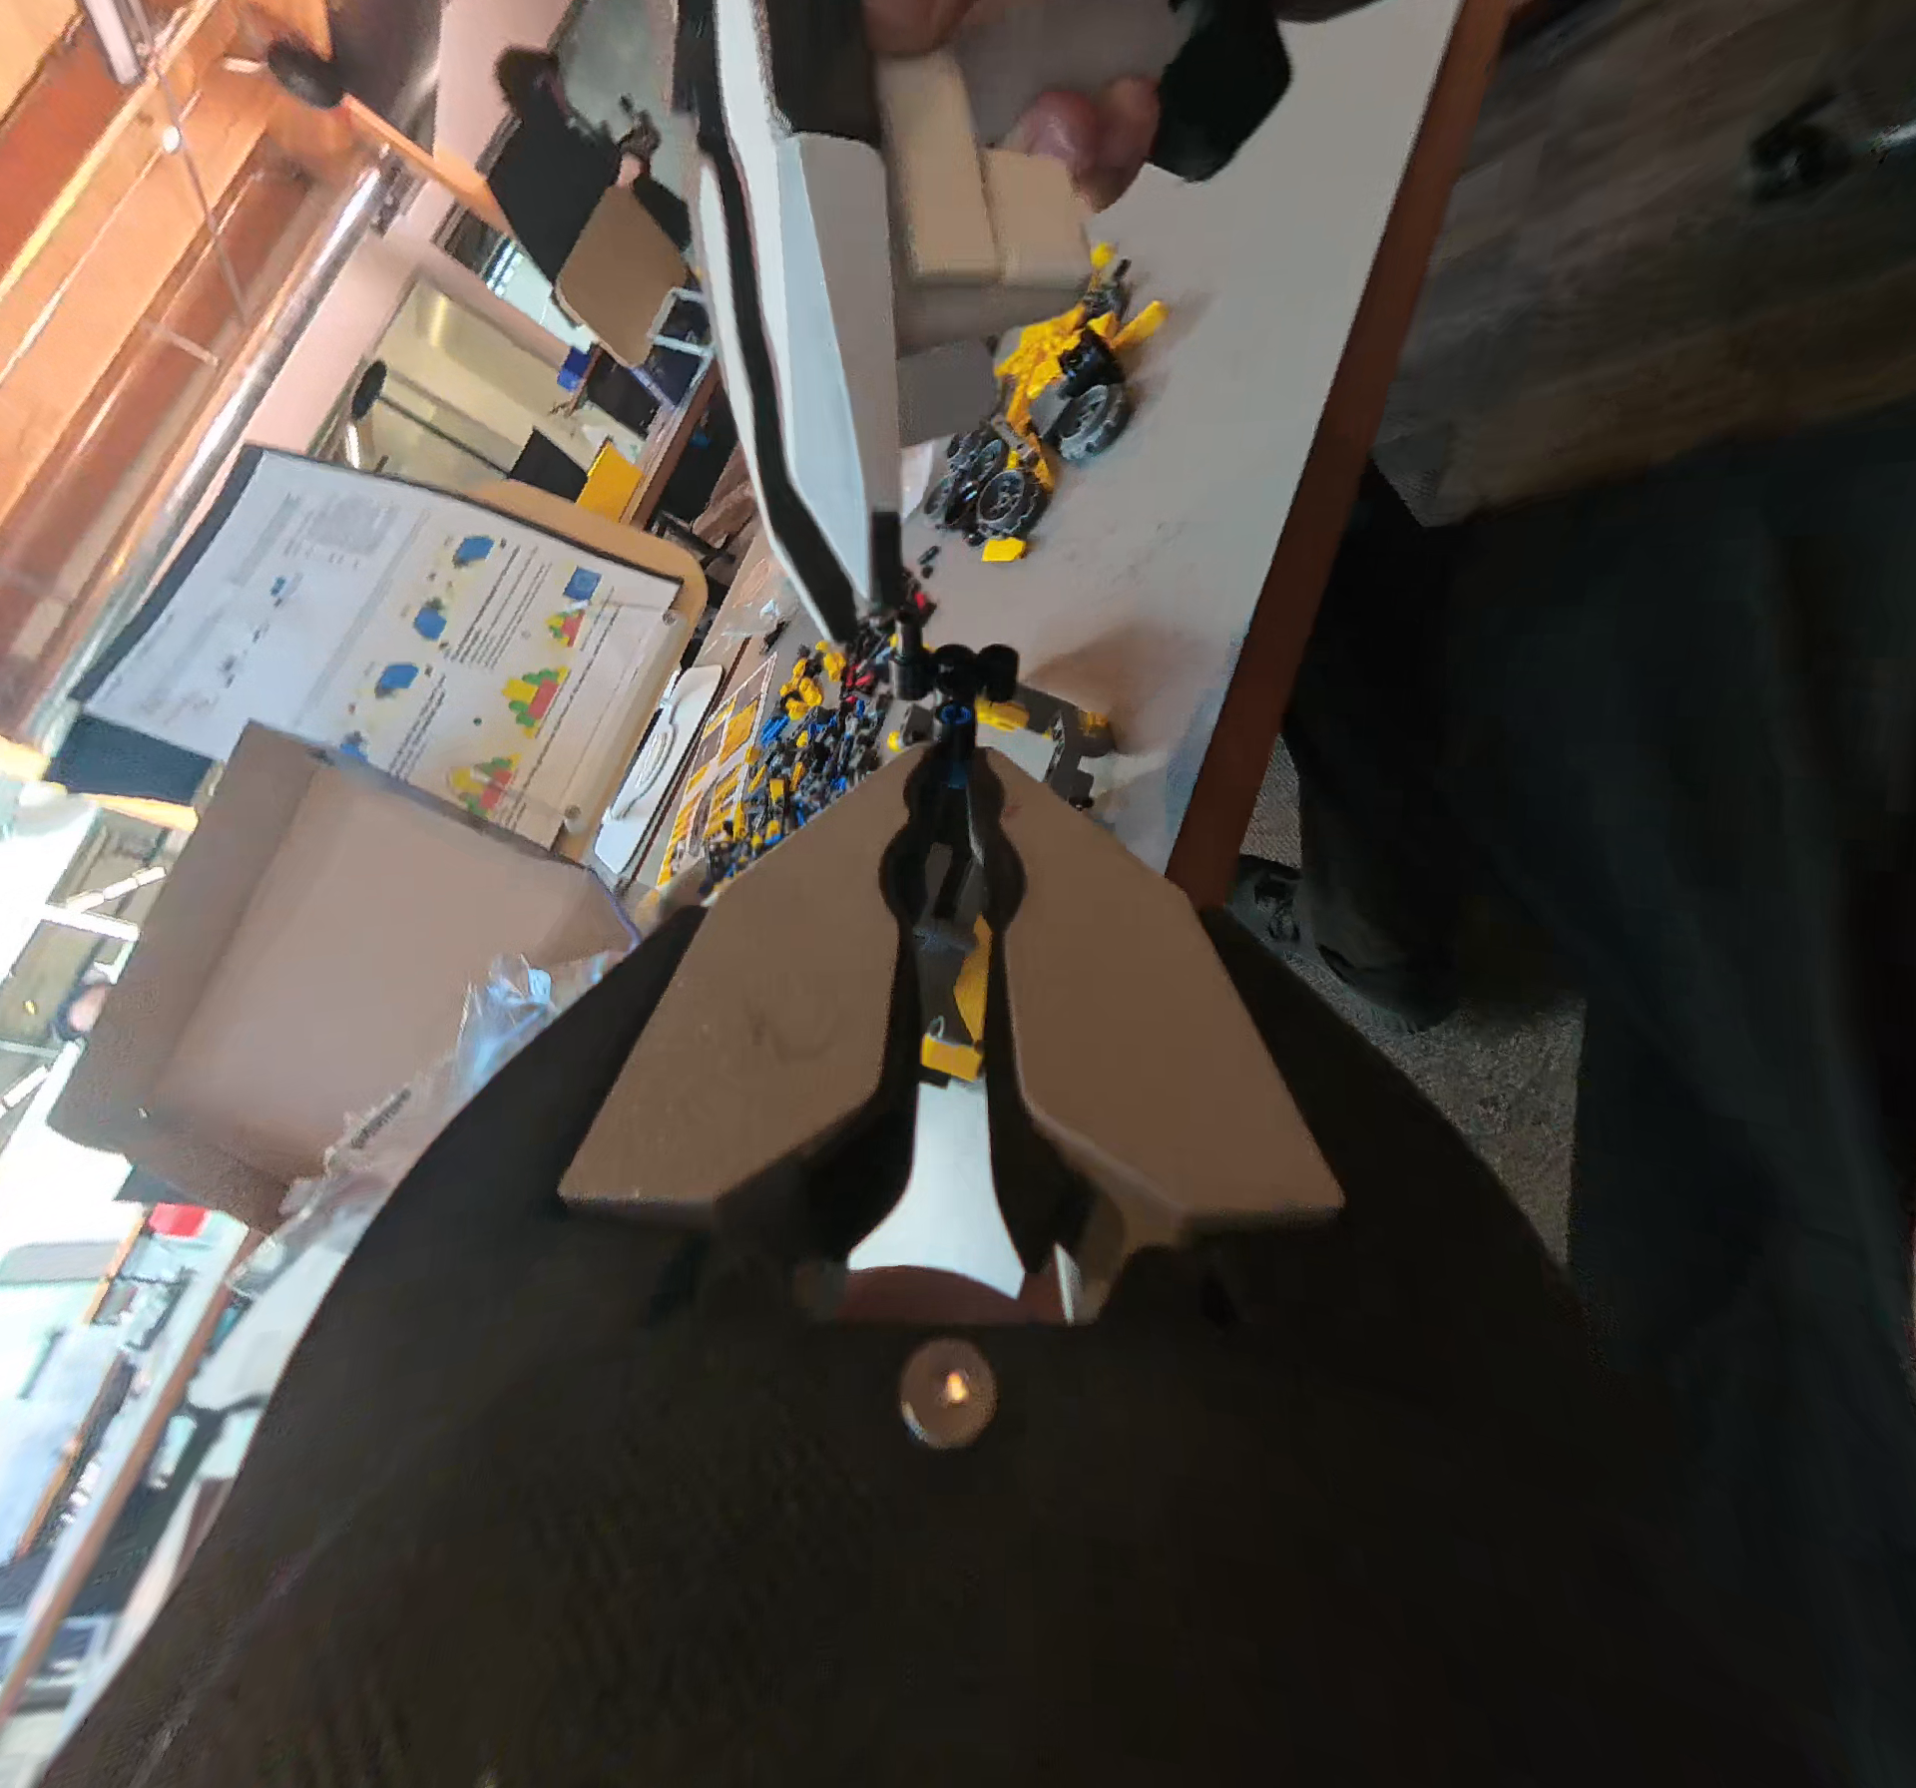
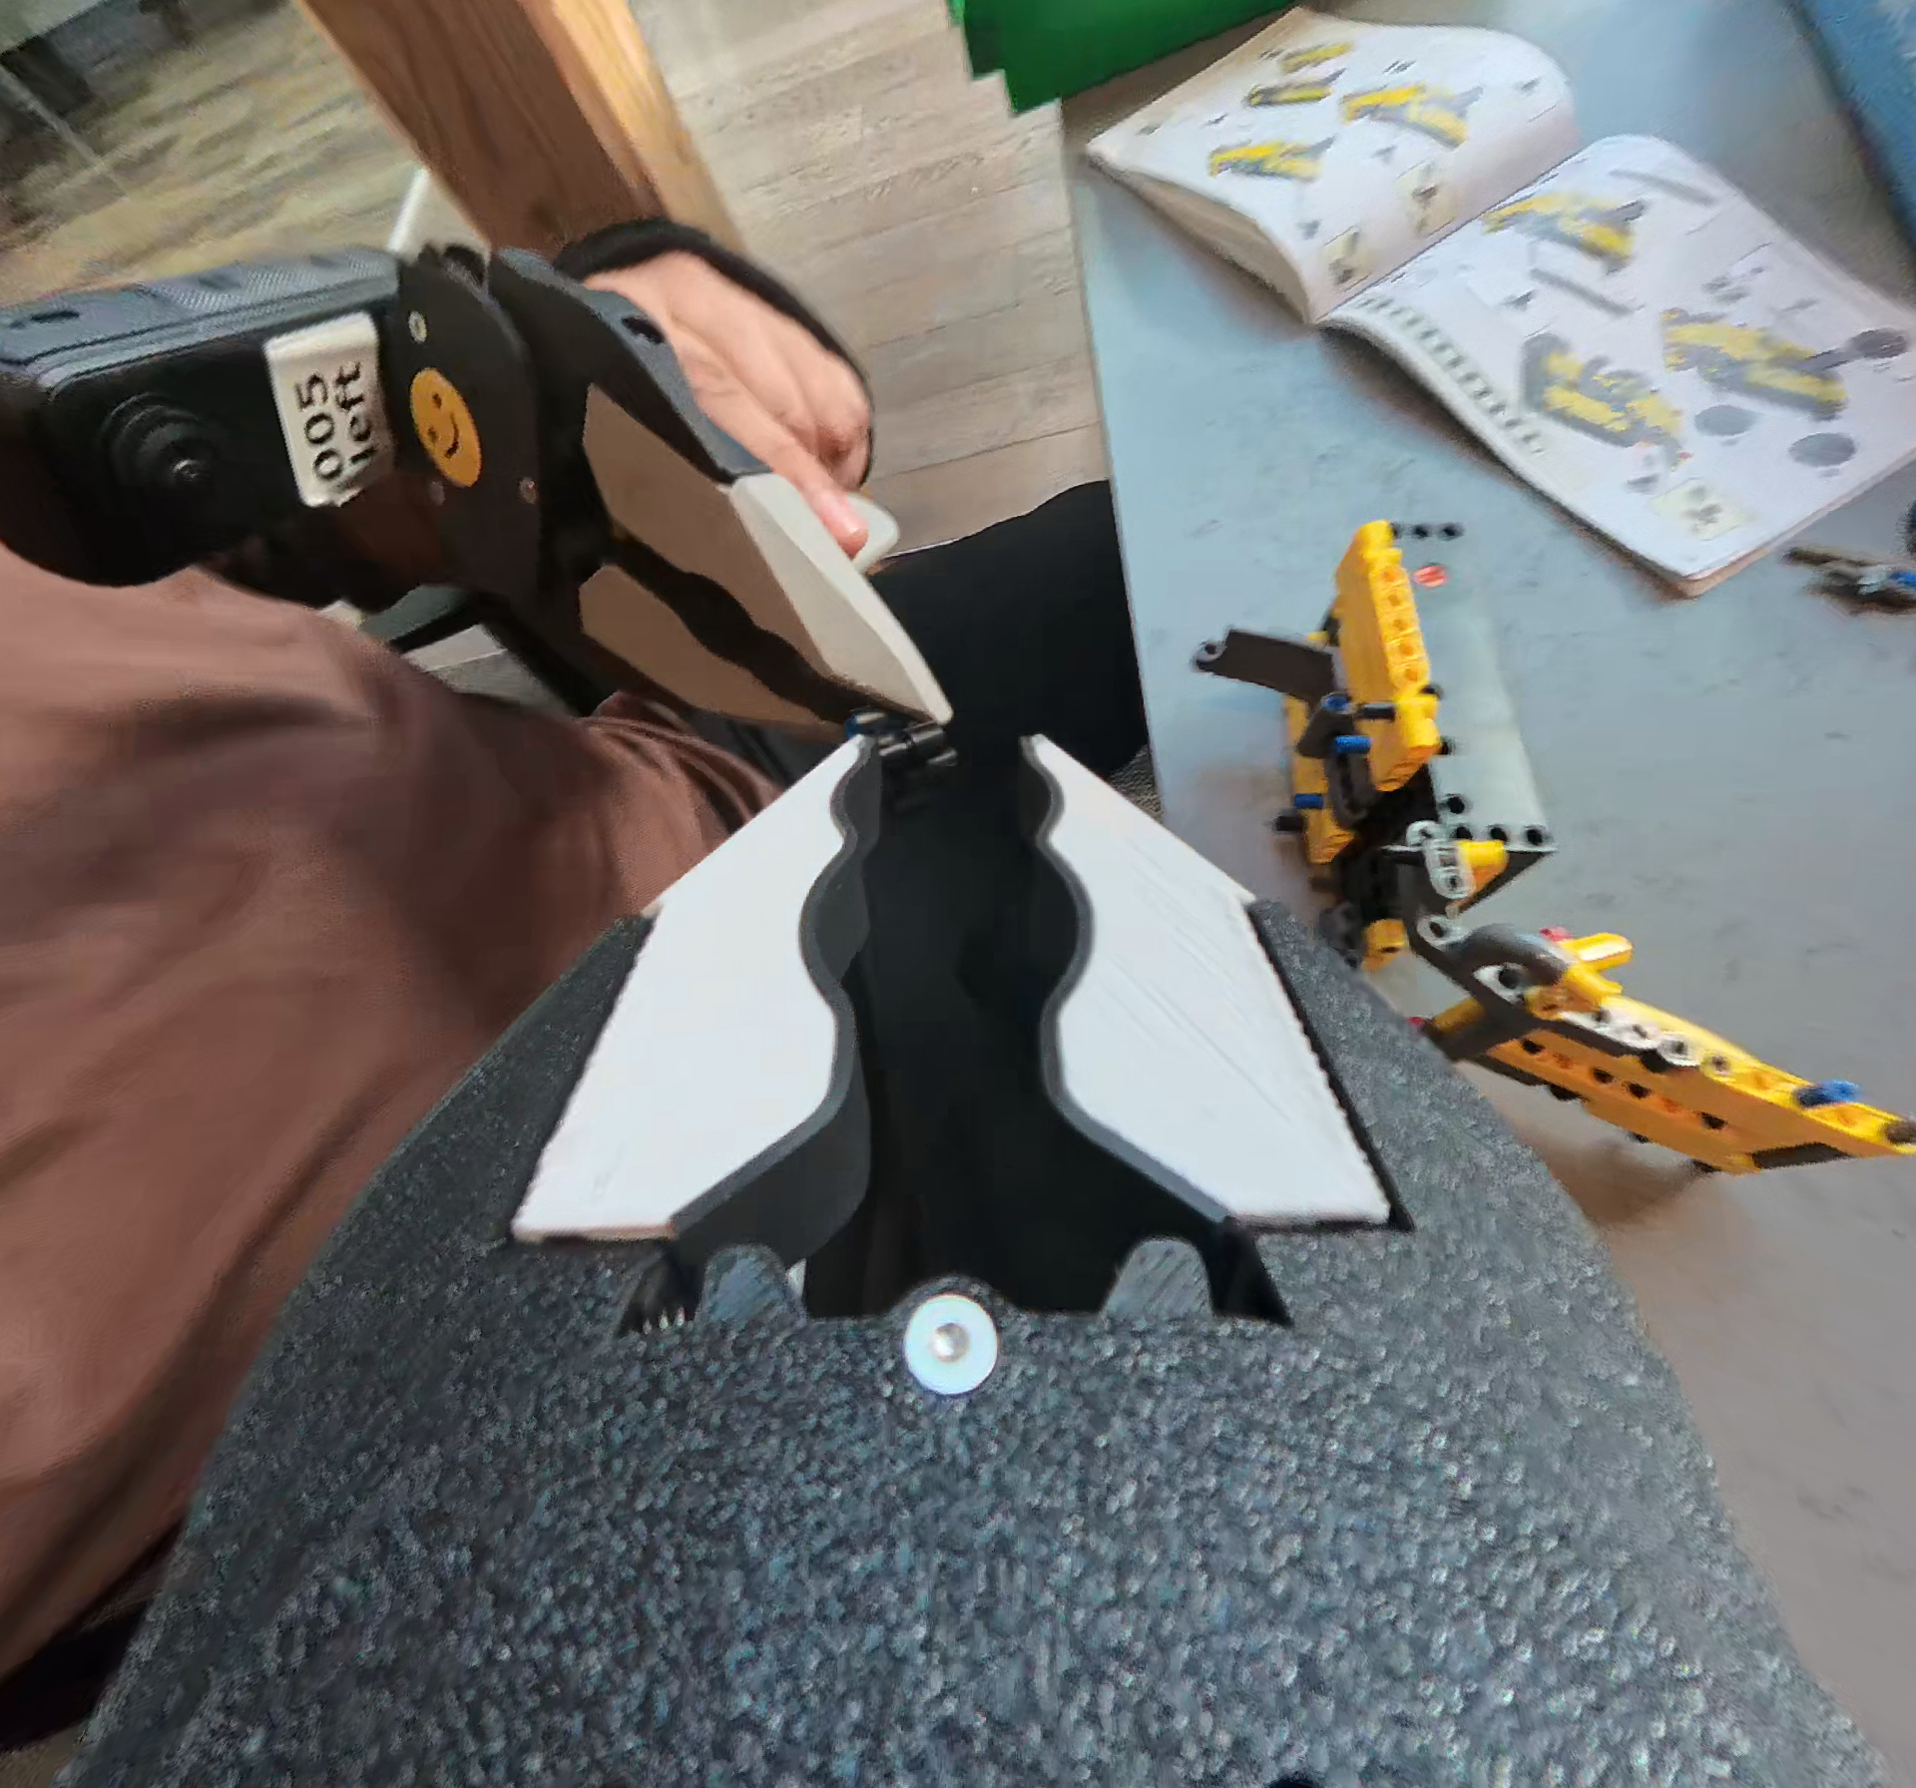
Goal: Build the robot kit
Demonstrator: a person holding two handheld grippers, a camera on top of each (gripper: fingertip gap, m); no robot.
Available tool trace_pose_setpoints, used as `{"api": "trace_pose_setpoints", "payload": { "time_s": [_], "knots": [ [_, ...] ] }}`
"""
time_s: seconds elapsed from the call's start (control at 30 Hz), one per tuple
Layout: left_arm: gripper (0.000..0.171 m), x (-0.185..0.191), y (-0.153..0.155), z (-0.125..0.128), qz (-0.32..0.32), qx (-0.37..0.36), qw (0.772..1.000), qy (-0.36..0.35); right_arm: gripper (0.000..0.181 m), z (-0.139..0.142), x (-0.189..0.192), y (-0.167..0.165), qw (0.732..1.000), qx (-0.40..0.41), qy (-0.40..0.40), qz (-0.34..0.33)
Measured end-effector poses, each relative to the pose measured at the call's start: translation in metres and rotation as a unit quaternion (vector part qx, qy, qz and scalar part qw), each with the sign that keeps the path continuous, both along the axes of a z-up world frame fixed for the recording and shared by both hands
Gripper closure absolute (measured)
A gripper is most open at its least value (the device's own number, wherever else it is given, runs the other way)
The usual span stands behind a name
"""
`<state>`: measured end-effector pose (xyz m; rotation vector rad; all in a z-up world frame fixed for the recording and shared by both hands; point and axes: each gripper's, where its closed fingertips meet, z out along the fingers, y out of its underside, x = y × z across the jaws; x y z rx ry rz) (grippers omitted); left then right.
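The left gripper (image 1: 949, 753) is clamped on a small black-and-yellow brick assembly (image 1: 954, 909). The right gripper (image 2: 949, 753) gapes wide, one fingertip (image 2: 855, 764) seemingly touching (blur makes it hard to say) the assembly's black connector (image 2: 912, 738). Beyond, near the counter (image 2: 1659, 805) edge, lie a yellow brick model (image 2: 1379, 702) and an open instruction booklet (image 2: 1503, 287).

Open booklet (image 2: 1534, 287) — yellow model (image 2: 1389, 753) beside.
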<state>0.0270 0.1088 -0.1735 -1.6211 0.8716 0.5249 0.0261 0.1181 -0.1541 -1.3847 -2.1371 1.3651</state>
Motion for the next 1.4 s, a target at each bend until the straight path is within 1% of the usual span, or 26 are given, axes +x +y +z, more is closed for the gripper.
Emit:
{"api": "trace_pose_setpoints", "payload": {
  "time_s": [0.07,0.1,0.2,0.27,0.33,0.43,0.5,0.57,0.6,0.67,0.7,0.77,0.83,0.87,0.9,1.0,1.03,1.2,1.27,1.4],
  "knots": [
    [0.171,-0.011,0.003,0.000,0.024,0.005,0.999,-0.037,0.160,0.011,-0.016,0.010,0.999,0.009,0.036,-0.028],
    [0.170,-0.018,0.006,-0.001,0.042,0.007,0.998,-0.050,0.160,0.018,-0.023,0.011,0.998,0.003,0.051,-0.030],
    [0.170,-0.052,0.017,-0.001,0.119,0.014,0.988,-0.096,0.150,0.027,-0.041,0.012,0.997,-0.005,0.067,-0.032],
    [0.170,-0.075,0.021,-0.002,0.165,0.019,0.981,-0.100,0.147,0.032,-0.051,0.011,0.996,-0.004,0.086,-0.035],
    [0.170,-0.089,0.022,-0.002,0.189,0.028,0.975,-0.115,0.144,0.031,-0.059,0.010,0.995,0.001,0.094,-0.040],
    [0.169,-0.103,0.017,0.003,0.215,0.048,0.969,-0.109,0.145,0.021,-0.066,0.006,0.994,0.014,0.092,-0.050],
    [0.169,-0.105,0.013,0.009,0.217,0.061,0.968,-0.112,0.151,0.021,-0.068,0.004,0.993,0.013,0.100,-0.059],
    [0.170,-0.104,0.008,0.014,0.215,0.072,0.968,-0.111,0.155,0.026,-0.068,0.002,0.992,-0.007,0.110,-0.067],
    [0.170,-0.103,0.006,0.016,0.213,0.077,0.968,-0.108,0.154,0.028,-0.068,0.001,0.991,-0.017,0.112,-0.072],
    [0.170,-0.098,0.003,0.021,0.204,0.090,0.969,-0.108,0.140,0.030,-0.070,-0.004,0.989,-0.031,0.121,-0.073],
    [0.170,-0.096,0.002,0.023,0.201,0.096,0.969,-0.107,0.139,0.032,-0.070,-0.009,0.989,-0.037,0.126,-0.066],
    [0.170,-0.092,0.001,0.026,0.195,0.106,0.969,-0.111,0.146,0.031,-0.070,-0.015,0.989,-0.037,0.132,-0.060],
    [0.170,-0.089,0.001,0.029,0.189,0.111,0.968,-0.124,0.157,0.029,-0.073,-0.013,0.987,-0.038,0.135,-0.076],
    [0.170,-0.088,0.001,0.029,0.187,0.110,0.968,-0.130,0.161,0.028,-0.074,-0.012,0.986,-0.045,0.138,-0.083],
    [0.170,-0.087,0.002,0.029,0.184,0.109,0.968,-0.135,0.161,0.028,-0.075,-0.012,0.985,-0.051,0.140,-0.087],
    [0.170,-0.085,0.003,0.028,0.177,0.106,0.970,-0.128,0.153,0.021,-0.080,-0.006,0.985,-0.045,0.129,-0.104],
    [0.169,-0.084,0.003,0.027,0.177,0.103,0.971,-0.125,0.153,0.019,-0.081,-0.005,0.985,-0.045,0.127,-0.104],
    [0.170,-0.082,0.005,0.022,0.178,0.097,0.972,-0.116,0.160,0.014,-0.083,-0.010,0.986,-0.063,0.121,-0.095],
    [0.170,-0.080,0.006,0.018,0.176,0.089,0.973,-0.118,0.158,0.014,-0.082,-0.013,0.987,-0.062,0.124,-0.087],
    [0.170,-0.080,0.007,0.015,0.183,0.085,0.973,-0.114,0.156,0.006,-0.083,-0.016,0.990,-0.031,0.112,-0.084]
  ]
}}
